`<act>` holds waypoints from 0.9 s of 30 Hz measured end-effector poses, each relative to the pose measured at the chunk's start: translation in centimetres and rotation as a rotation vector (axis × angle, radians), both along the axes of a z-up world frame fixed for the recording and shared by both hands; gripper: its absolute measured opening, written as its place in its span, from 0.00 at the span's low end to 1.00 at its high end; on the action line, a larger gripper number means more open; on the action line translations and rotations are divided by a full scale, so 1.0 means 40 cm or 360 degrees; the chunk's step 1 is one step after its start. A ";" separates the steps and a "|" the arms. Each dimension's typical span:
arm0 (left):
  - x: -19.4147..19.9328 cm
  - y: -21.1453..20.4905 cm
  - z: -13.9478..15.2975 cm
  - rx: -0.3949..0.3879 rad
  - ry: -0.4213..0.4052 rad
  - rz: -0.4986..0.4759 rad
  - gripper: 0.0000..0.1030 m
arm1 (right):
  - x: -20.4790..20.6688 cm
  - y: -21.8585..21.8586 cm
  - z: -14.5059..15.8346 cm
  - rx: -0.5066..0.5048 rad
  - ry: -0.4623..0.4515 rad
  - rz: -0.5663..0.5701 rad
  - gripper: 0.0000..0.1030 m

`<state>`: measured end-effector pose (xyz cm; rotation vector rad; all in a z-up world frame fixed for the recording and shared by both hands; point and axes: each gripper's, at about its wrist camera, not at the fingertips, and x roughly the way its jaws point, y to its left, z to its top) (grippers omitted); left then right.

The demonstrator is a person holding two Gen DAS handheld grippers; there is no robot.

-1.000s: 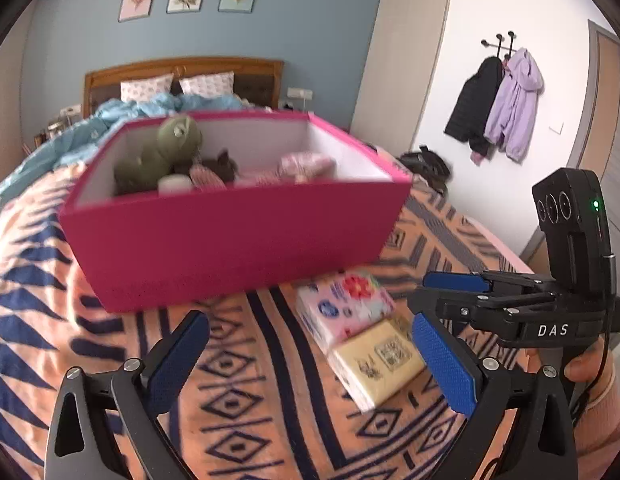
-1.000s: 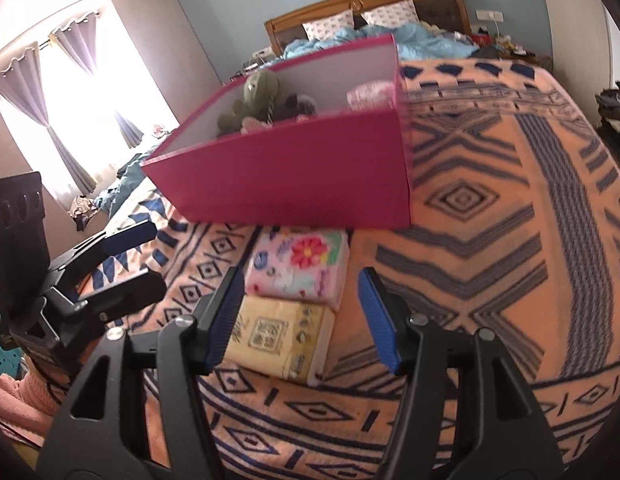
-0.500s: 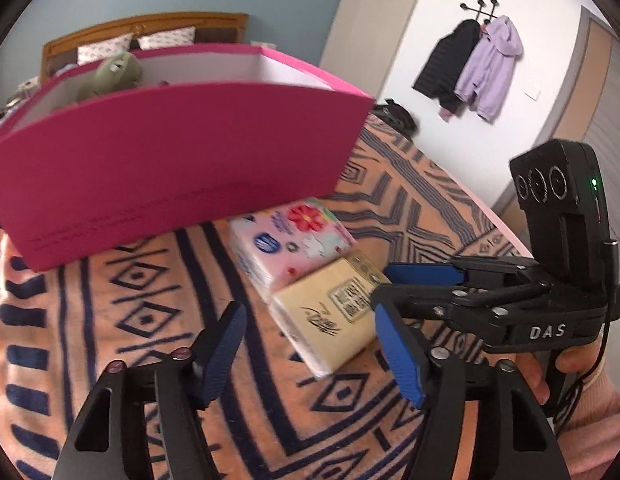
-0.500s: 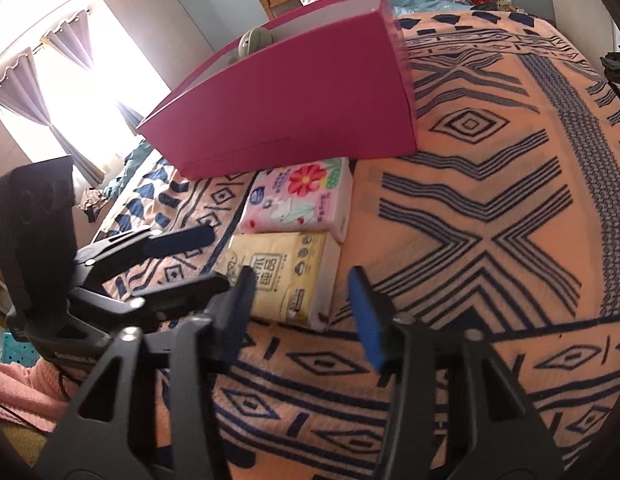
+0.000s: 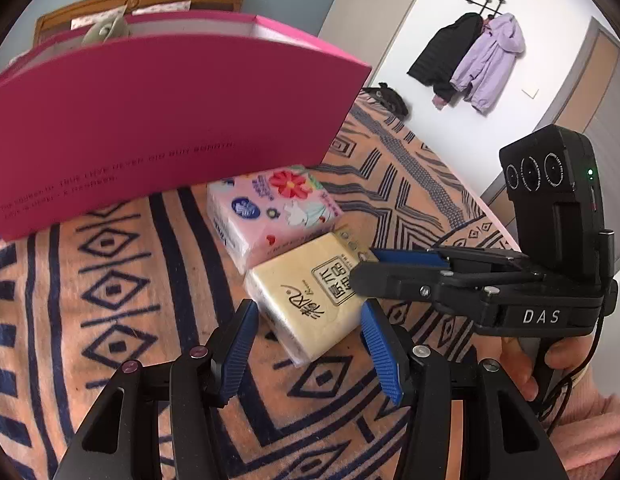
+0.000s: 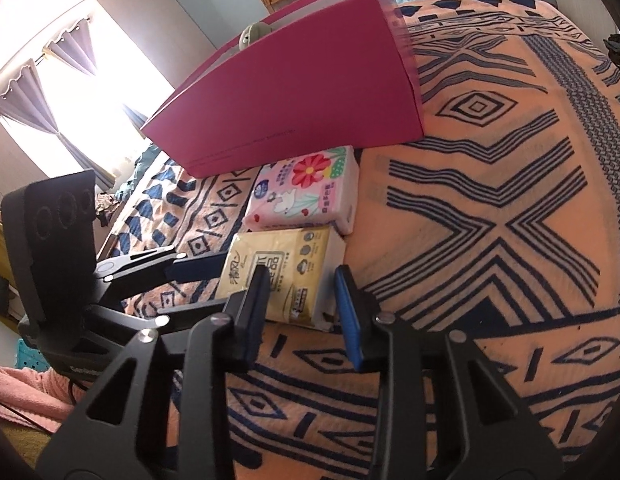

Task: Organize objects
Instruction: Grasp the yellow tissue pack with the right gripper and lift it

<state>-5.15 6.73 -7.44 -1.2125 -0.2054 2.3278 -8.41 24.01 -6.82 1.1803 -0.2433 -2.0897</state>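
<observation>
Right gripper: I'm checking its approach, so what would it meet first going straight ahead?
Probably the yellow tissue pack, lying directly ahead between the open fingers of the right gripper; the pink tissue pack lies beyond.

A yellow tissue pack (image 5: 310,300) lies flat on the patterned blanket, its printed face up and one corner toward the left wrist camera; just beyond it, touching edge to edge, lies a pink tissue pack (image 5: 275,208) with a red flower print — also flat; behind both stands an open magenta box (image 5: 165,120), a green plush toy (image 5: 105,30) showing above its rim.
</observation>
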 end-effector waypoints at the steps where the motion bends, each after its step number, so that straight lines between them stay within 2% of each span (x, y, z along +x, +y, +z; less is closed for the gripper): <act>1: 0.000 -0.001 0.001 0.0004 0.0001 0.0002 0.52 | -0.001 0.001 -0.001 -0.0003 -0.0004 -0.0004 0.35; 13: 0.017 -0.009 0.012 0.0040 0.0017 0.0012 0.50 | 0.018 -0.004 0.005 -0.0035 0.0007 -0.0013 0.35; 27: 0.053 -0.014 0.097 0.0034 0.0200 0.0000 0.50 | 0.065 0.000 0.082 -0.0045 0.0164 -0.0012 0.35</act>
